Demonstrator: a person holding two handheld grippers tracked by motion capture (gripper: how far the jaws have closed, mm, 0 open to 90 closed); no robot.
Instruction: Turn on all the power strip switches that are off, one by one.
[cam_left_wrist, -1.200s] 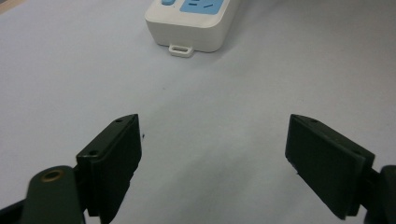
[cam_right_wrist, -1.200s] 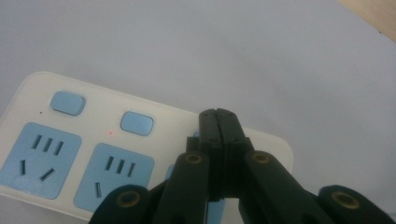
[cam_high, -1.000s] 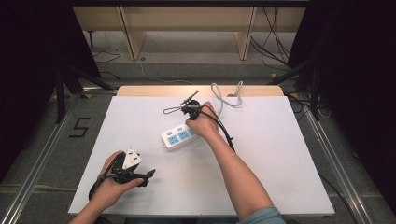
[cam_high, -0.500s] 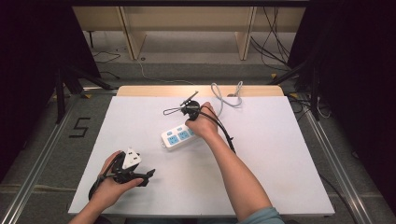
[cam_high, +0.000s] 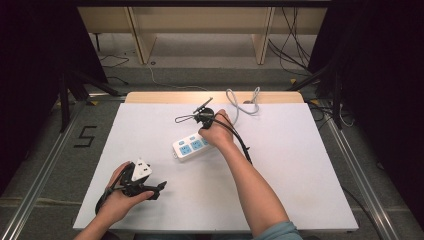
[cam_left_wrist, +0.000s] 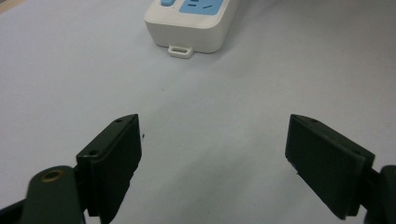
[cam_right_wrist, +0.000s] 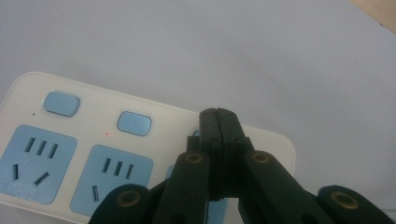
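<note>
A white power strip (cam_high: 192, 146) with blue sockets and blue switches lies at the middle of the white table (cam_high: 300, 175). My right gripper (cam_high: 206, 131) is shut, and in the right gripper view its tips (cam_right_wrist: 218, 114) rest over the strip (cam_right_wrist: 70, 140) at the switch row, beside two blue switches (cam_right_wrist: 134, 123); whatever lies under the tips is hidden. My left gripper (cam_high: 156, 190) is held low near the front left of the table, open and with nothing between its jaws (cam_left_wrist: 212, 149). The strip's near end (cam_left_wrist: 191, 23) lies ahead of it, well apart.
A grey-white cable (cam_high: 242, 102) coils at the table's far edge, behind the right hand. A black cable (cam_high: 240, 140) trails from the right gripper along the forearm. Metal rails run along both sides of the table.
</note>
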